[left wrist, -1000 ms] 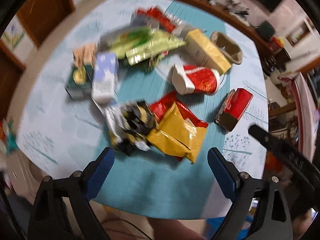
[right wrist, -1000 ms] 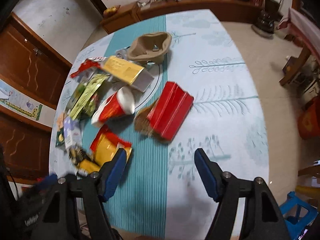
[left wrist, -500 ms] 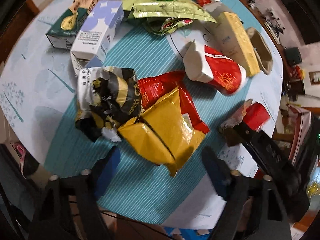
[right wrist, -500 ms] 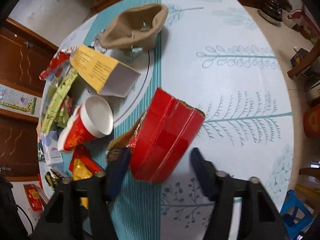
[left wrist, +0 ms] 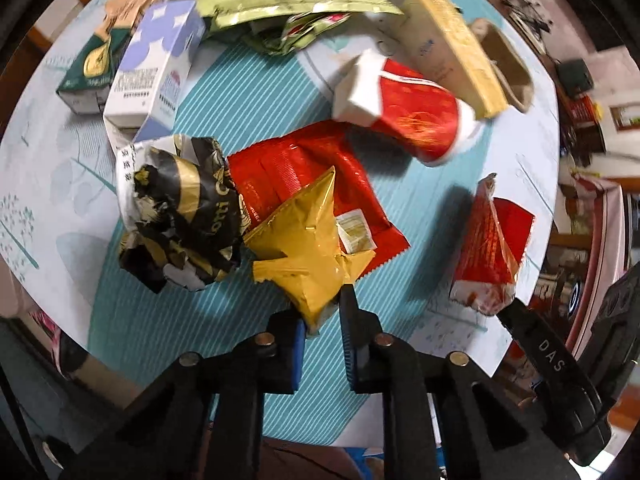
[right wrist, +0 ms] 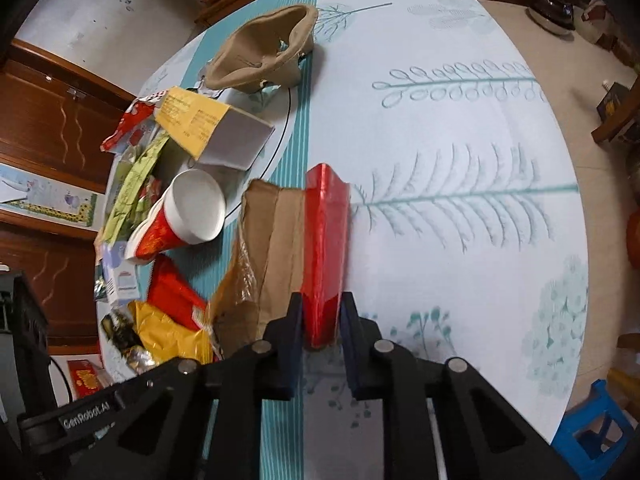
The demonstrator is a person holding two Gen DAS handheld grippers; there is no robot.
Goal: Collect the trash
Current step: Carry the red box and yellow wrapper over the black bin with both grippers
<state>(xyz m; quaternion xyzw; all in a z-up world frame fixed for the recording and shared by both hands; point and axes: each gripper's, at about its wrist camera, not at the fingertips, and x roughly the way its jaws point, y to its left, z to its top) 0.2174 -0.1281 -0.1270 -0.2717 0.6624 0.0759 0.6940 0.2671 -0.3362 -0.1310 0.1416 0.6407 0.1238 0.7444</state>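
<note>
On the table (right wrist: 460, 128), right tongs (right wrist: 320, 320) pinch red box (right wrist: 326, 248) pointing away; left tongs (left wrist: 322, 320) pinch yellow wrapper (left wrist: 308, 252).

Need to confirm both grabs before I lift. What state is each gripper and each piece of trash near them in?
left gripper: jaws just closed, shut on yellow wrapper
right gripper: jaws just closed, shut on red box, torn open, brown inside showing
red paper cup: on its side, empty
yellow carton: lying flat, end open
black-and-gold wrapper: crumpled, loose on the table
</note>
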